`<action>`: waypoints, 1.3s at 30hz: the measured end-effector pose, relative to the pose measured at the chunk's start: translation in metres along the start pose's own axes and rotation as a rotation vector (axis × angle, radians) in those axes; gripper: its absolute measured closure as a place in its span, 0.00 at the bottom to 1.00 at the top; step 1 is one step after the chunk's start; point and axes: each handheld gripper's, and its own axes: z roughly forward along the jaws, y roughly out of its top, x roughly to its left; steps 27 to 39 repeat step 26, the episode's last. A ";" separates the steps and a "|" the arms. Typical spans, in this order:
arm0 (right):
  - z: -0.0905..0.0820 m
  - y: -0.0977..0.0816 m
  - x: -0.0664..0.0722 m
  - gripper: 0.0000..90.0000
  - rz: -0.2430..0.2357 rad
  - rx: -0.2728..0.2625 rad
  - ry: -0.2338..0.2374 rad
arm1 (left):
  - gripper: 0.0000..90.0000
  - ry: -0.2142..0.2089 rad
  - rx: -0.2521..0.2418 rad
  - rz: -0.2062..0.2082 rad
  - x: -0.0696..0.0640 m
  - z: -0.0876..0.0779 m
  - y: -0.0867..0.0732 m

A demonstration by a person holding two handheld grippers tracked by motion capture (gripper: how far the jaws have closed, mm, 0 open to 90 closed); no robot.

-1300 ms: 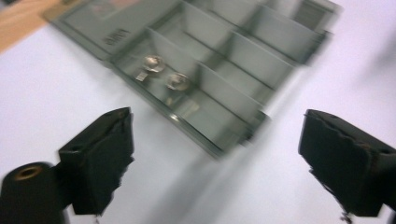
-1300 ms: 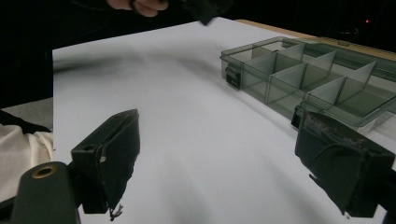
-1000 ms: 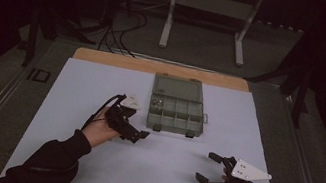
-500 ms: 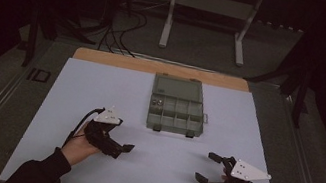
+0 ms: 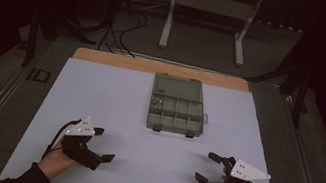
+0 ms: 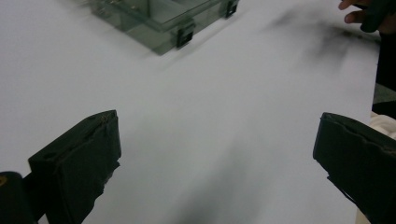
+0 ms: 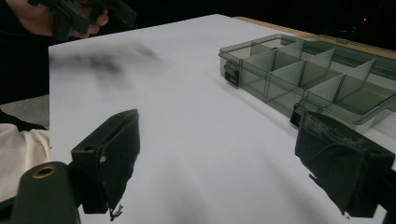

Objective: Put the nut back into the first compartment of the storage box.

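While the green compartment box (image 5: 178, 105) lies open near the middle of the table's far edge, both grippers rest close to the near edge, well apart from it. The left gripper (image 5: 103, 144) sits by the near left corner with its jaws spread wide and holding nothing. The right gripper (image 5: 207, 167) sits by the near right corner, jaws also wide and without any object.
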 end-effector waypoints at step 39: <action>0.000 0.000 0.000 0.16 -0.005 -0.001 0.007 | 0.02 0.045 -0.121 -0.080 0.024 -0.024 -0.051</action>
